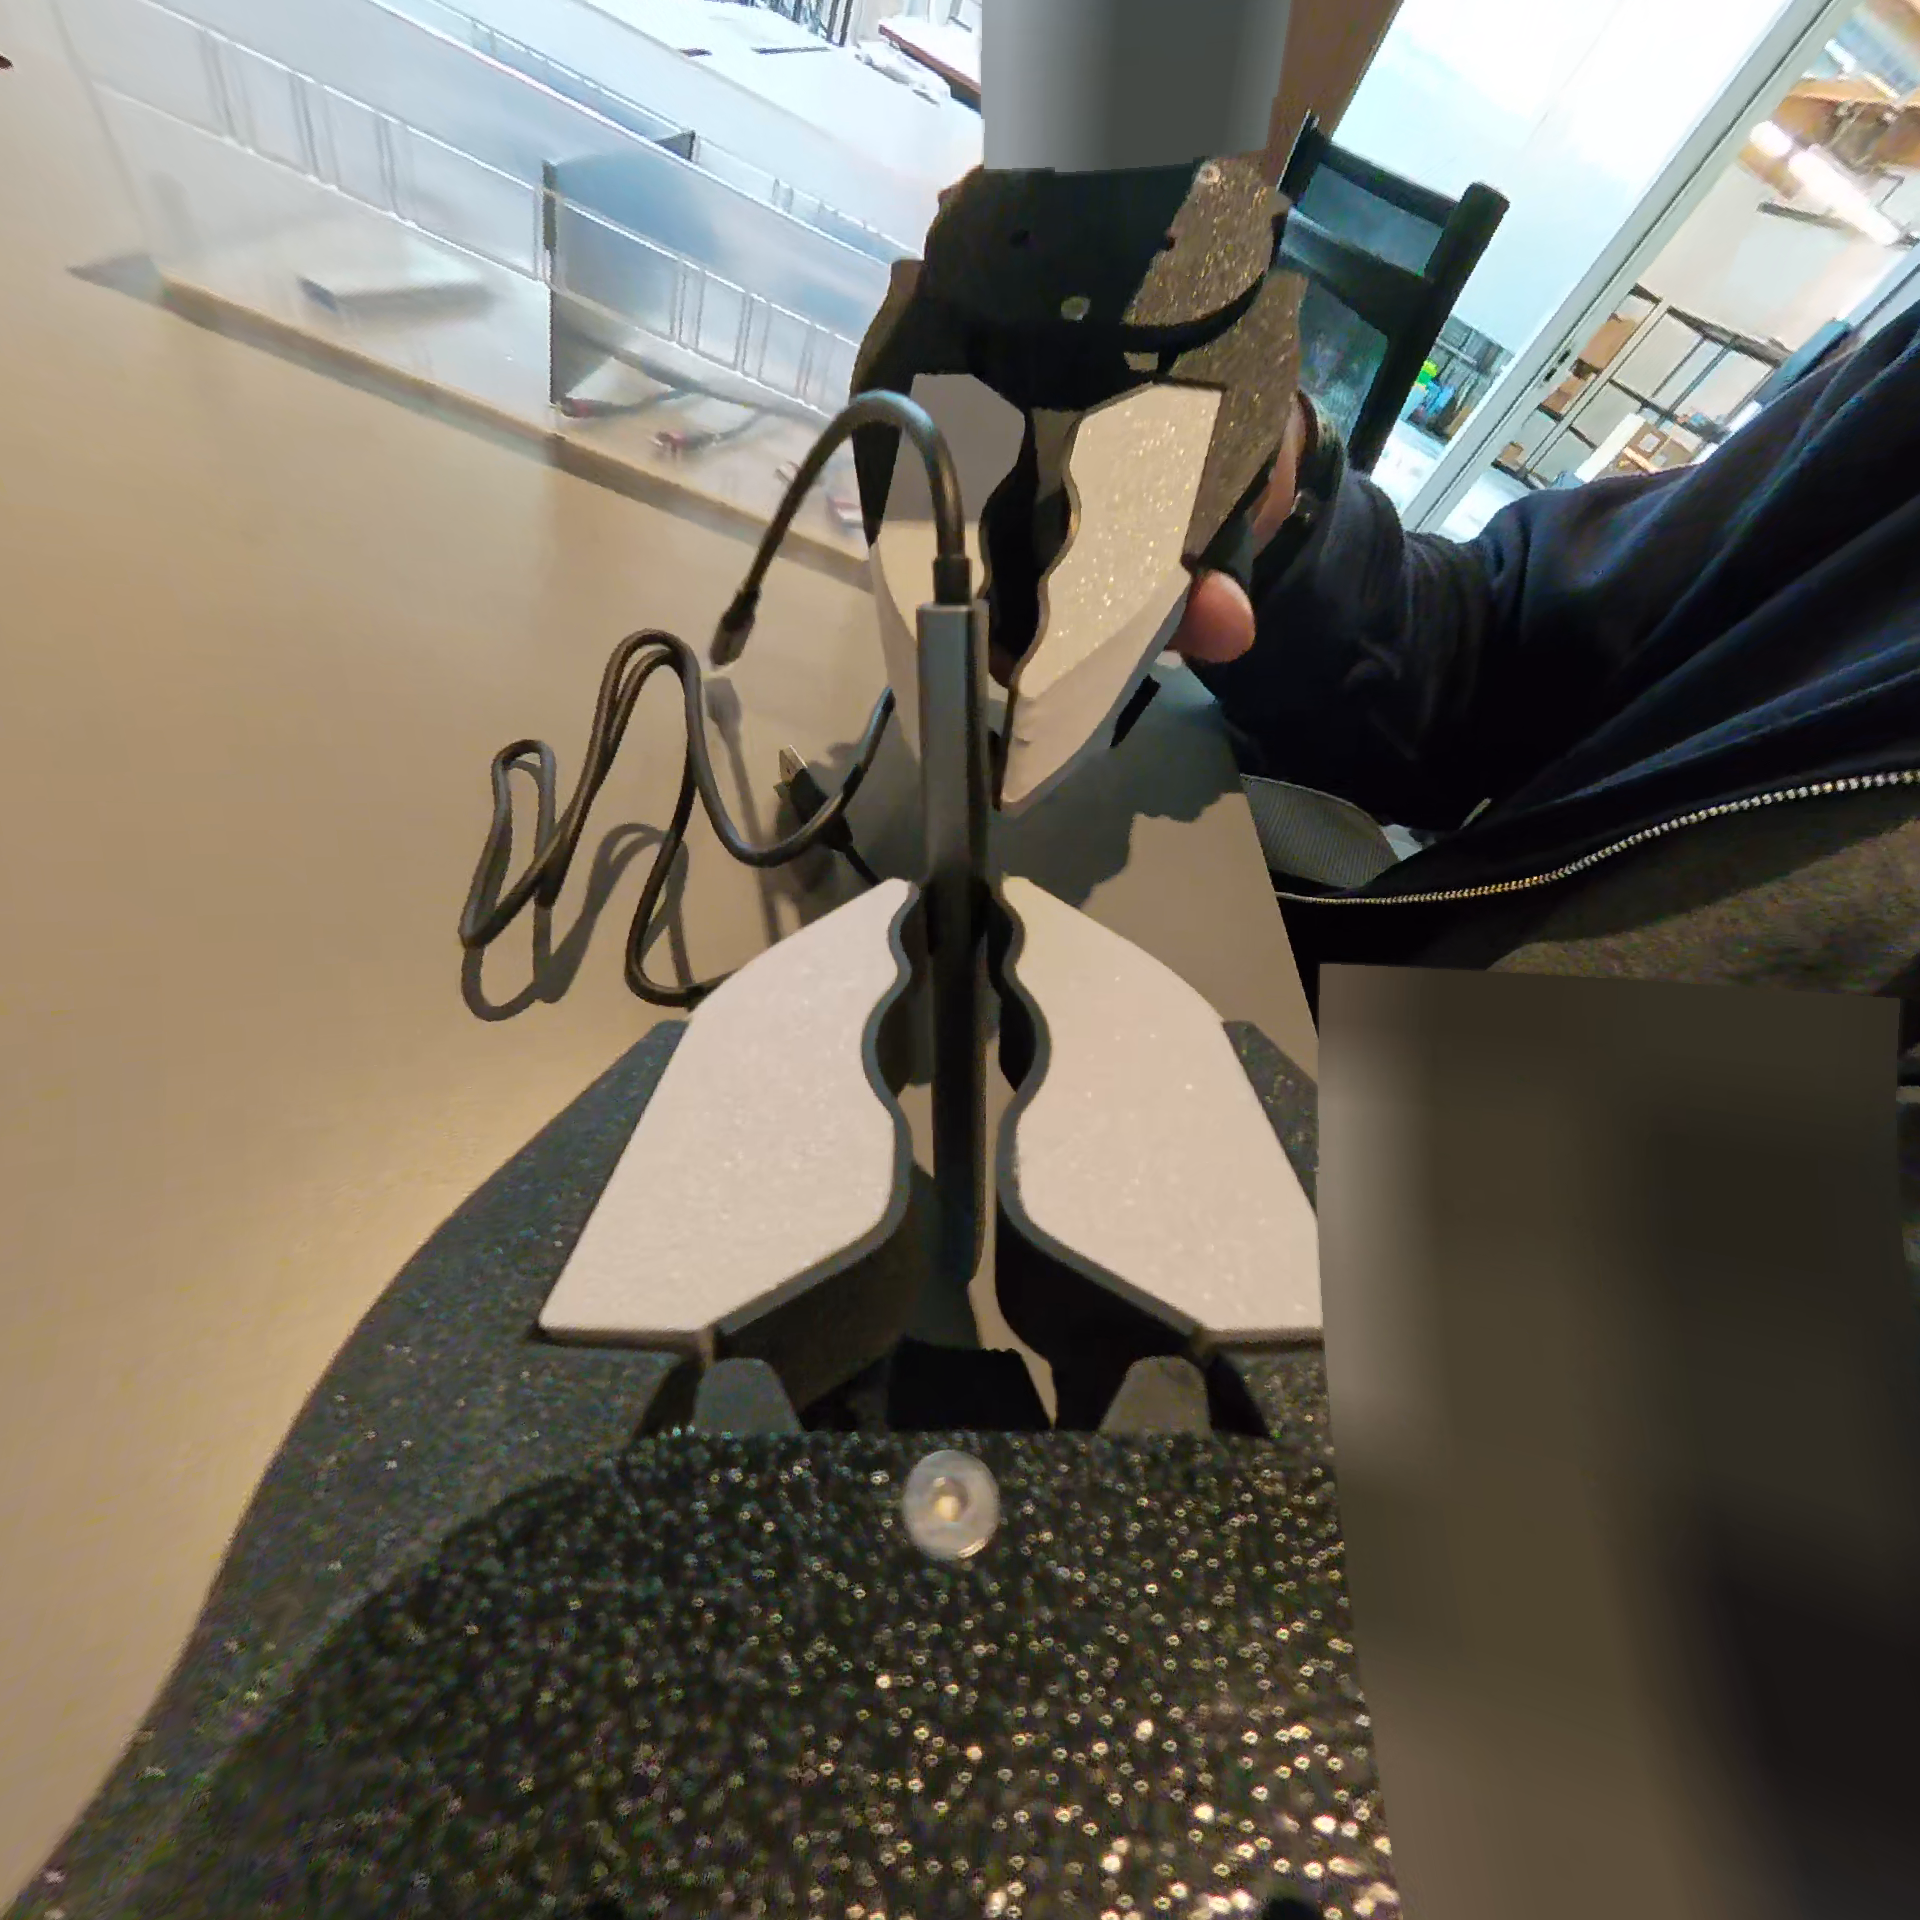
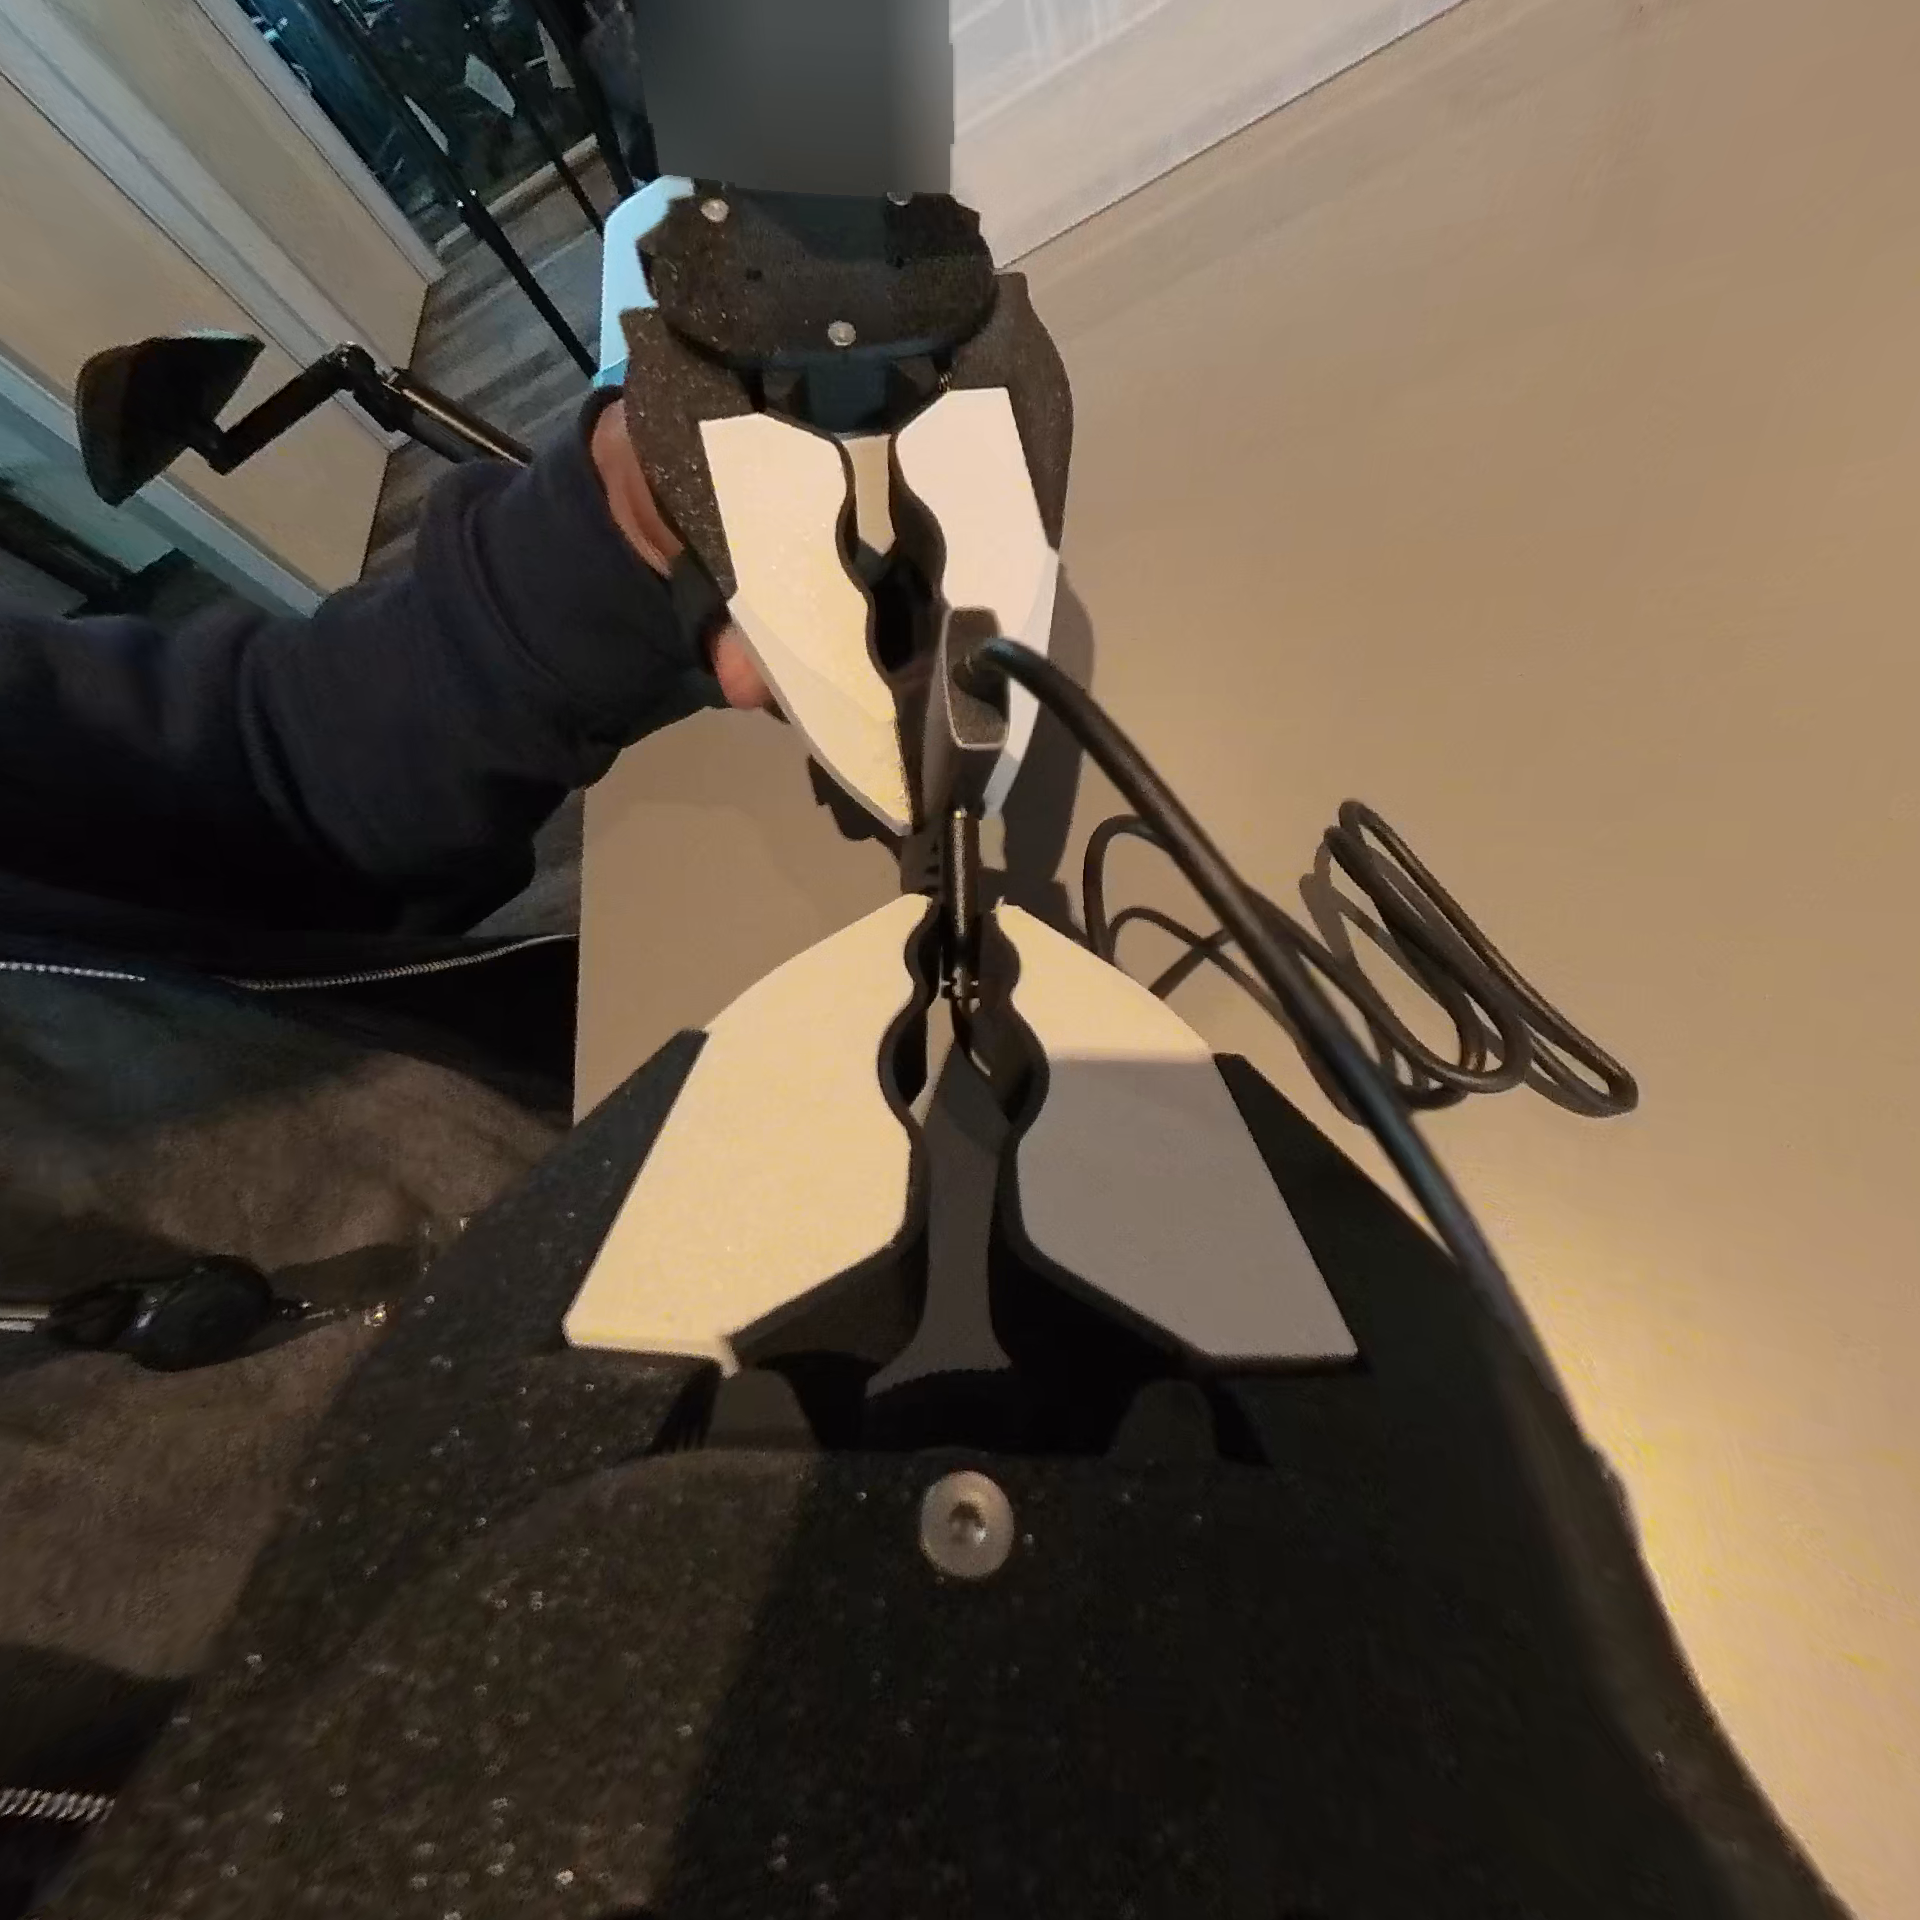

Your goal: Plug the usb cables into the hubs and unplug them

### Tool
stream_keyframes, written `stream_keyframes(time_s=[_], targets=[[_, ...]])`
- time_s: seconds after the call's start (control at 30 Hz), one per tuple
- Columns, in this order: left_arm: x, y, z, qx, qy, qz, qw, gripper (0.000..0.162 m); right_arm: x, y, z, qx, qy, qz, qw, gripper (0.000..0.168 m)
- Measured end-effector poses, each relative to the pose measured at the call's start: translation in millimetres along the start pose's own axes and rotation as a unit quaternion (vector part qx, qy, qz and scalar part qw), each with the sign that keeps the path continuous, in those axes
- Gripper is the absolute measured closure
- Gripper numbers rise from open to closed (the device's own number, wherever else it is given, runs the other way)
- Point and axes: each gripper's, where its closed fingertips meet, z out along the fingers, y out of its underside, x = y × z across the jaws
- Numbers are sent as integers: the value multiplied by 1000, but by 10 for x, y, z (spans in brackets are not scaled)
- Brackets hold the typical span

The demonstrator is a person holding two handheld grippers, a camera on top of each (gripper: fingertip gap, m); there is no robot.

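Closest to the left wrist camera, the left gripper has its two grey fingers closed on the hub, a thin dark grey bar that is held on its edge and points away from the camera, above the table. From the far end of the hub, its own short cable rises, bends over and hangs free with a small plug at the end. Facing it, the right gripper is closed on a black usb plug, which meets the side of the hub; I cannot tell if it is fully inserted. Its black cable passes to the right of this gripper, and the remaining loops lie on the beige table. Dark sleeves of a person are beside the grippers.
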Motion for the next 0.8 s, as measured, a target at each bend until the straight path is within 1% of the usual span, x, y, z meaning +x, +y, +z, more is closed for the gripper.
stream_keyframes(time_s=[0.13, 0.2, 0.23, 0.3, 0.47, 0.8], targets=[[35, -103, -52, 41, 14, -7, 999, 146, -44, -4, 38, -14, -6, -12, 1000, 162], [42, -123, -71, 50, 14, -3, 999, 148, -65, -11, 52, -19, -8, -17, 1000, 162], [54, -124, -72, 50, 17, -1, 999, 151, -67, -15, 55, -21, -7, -19, 1000, 162], [60, -132, -74, 52, 15, 9, 998, 152, -68, -20, 56, -26, -5, -24, 999, 162], [136, -109, -67, 39, 36, 26, 998, 152, -127, 6, 50, -50, -19, -38, 998, 163], [122, -99, -85, 37, 45, 6, 998, 152, -114, -22, 67, -70, -17, -47, 996, 163]])
